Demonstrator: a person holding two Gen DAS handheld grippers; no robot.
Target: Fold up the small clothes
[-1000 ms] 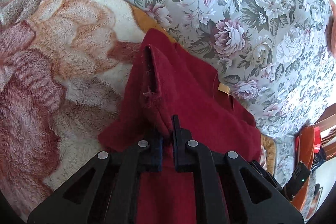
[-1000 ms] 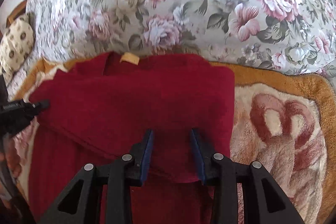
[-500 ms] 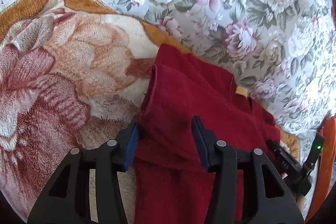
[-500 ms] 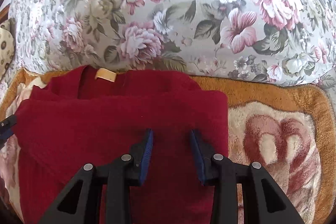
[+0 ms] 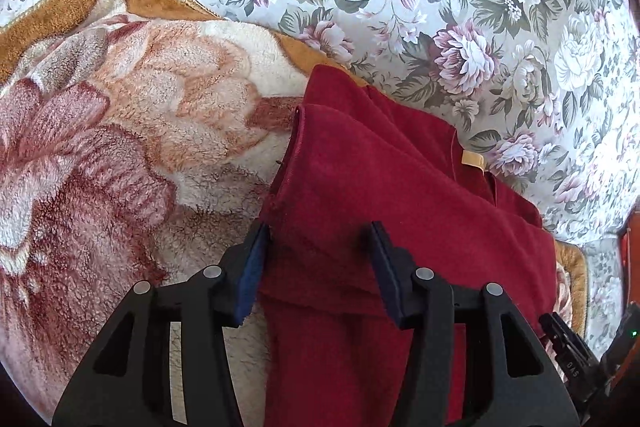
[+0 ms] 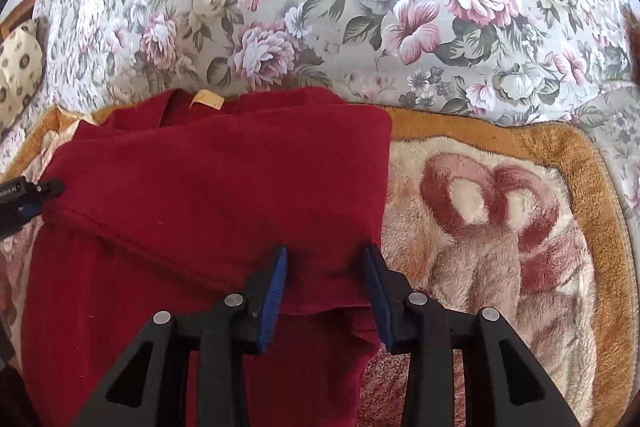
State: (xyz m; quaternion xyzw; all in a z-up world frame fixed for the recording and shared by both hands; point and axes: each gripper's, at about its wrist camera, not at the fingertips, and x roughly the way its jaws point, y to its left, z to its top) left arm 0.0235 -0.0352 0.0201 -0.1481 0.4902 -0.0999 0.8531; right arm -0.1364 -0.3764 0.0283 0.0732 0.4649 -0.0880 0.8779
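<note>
A dark red garment point(image 5: 384, 195) is seen lying on a plush blanket point(image 5: 120, 155) with a large pink-and-cream flower pattern and a mustard border. The blanket is spread over a floral bedcover point(image 5: 460, 7) that fills the upper part of both views.

Left wrist view: the garment occupies the centre and lower right of the frame. One edge has been folded over, and a stitched hem runs down the fold's left side. A small tan label point(image 5: 472, 159) is noted at the neckline, right of centre.

The left gripper point(image 5: 320, 259) is at the bottom centre. Its jaws are opening, the folded edge lies between them, and the blue pads point(image 5: 250, 275) stand clear of the cloth on either side.

Right wrist view: the garment point(image 6: 208, 203) fills the centre and lower left, the fold's straight edge crossing the middle. The right gripper point(image 6: 325, 281) is at the bottom centre, jaws parted, the cloth's lower corner between them and not pinched. The left gripper's tip point(image 6: 28, 197) is visible at the left edge, beside the garment.
</note>
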